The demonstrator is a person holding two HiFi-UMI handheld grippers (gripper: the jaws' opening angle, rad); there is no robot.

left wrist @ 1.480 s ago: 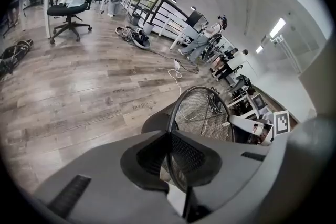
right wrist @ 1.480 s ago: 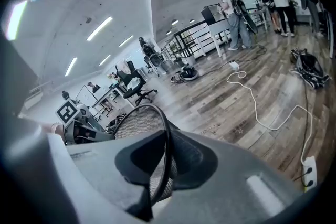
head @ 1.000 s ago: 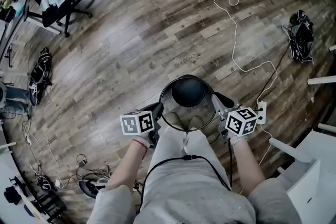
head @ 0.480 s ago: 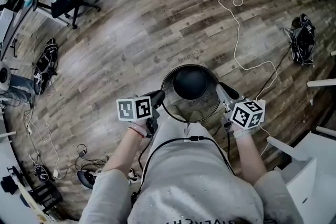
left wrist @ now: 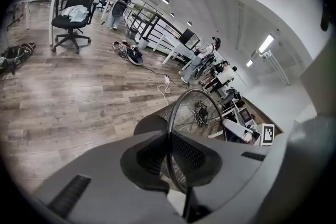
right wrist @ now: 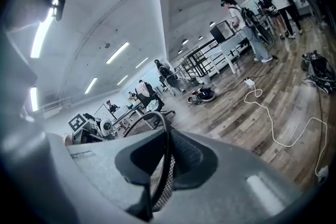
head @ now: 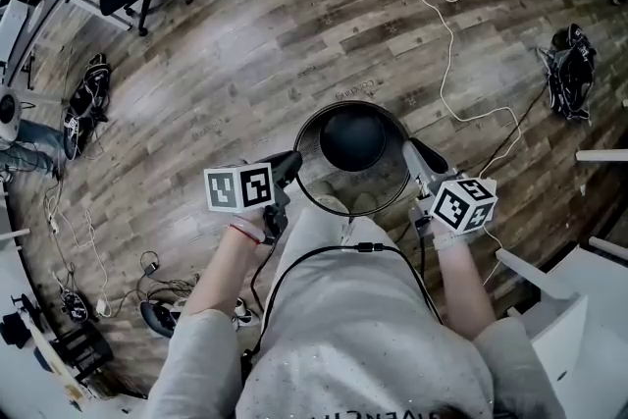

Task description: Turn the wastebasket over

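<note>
Plainly, left tool (head: pixel 290 162) clamped on mesh wastebasket (head: pixel 351 137) rim, right tool (head: pixel 413 152) clamped opposite, floor lettering (left wrist: pixel 132 118) illegible.

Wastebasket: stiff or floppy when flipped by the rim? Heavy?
Probably light: the wastebasket is see-through wire mesh and looks empty. Likely stiff at the rim, a solid hoop, which the left gripper and right gripper each pinch. The thin hoop may pivot or slip in that grip on tipping.
</note>
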